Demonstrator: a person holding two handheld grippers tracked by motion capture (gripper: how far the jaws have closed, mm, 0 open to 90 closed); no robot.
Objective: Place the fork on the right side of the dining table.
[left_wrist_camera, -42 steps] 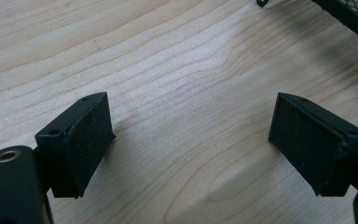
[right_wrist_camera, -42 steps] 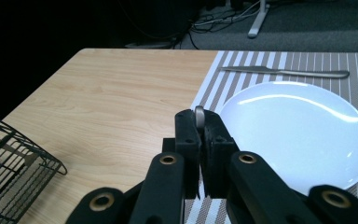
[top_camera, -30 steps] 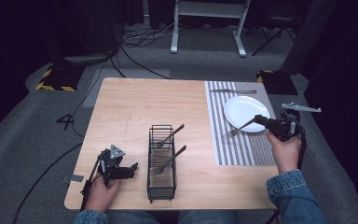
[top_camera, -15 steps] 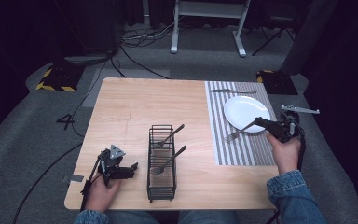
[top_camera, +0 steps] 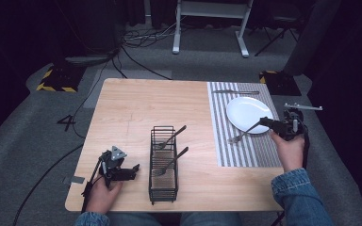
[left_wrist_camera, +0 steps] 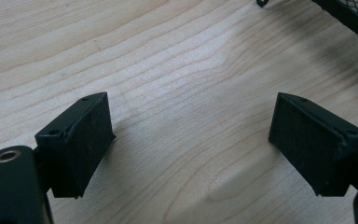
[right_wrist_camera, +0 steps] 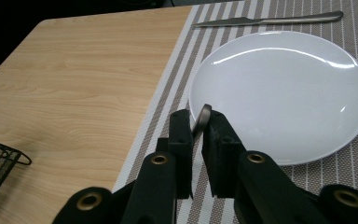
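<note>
My right gripper [top_camera: 266, 122] is shut on the handle of a metal fork [top_camera: 245, 131]. The fork slants down to the left over the striped placemat [top_camera: 245, 153], its head just left of the white plate [top_camera: 249, 113]. In the right gripper view the handle end of the fork [right_wrist_camera: 204, 117] sticks up between the closed jaws of that gripper [right_wrist_camera: 196, 129], in front of the plate [right_wrist_camera: 284, 88]. My left gripper [top_camera: 128, 172] rests open on the wood at the front left, beside the black wire basket [top_camera: 163, 188]. Its pads [left_wrist_camera: 89, 135] stand wide apart over bare table.
The basket holds a fork [top_camera: 173, 136] and a spoon [top_camera: 170, 162], handles pointing up and right. A knife [top_camera: 235, 92] lies across the placemat's far end, beyond the plate. The basket's edge [left_wrist_camera: 349, 18] runs close to the left gripper. The table's right edge is near my right hand.
The right gripper has shifted slightly and the fork's head has dropped a little toward the placemat. The left gripper has not moved.
</note>
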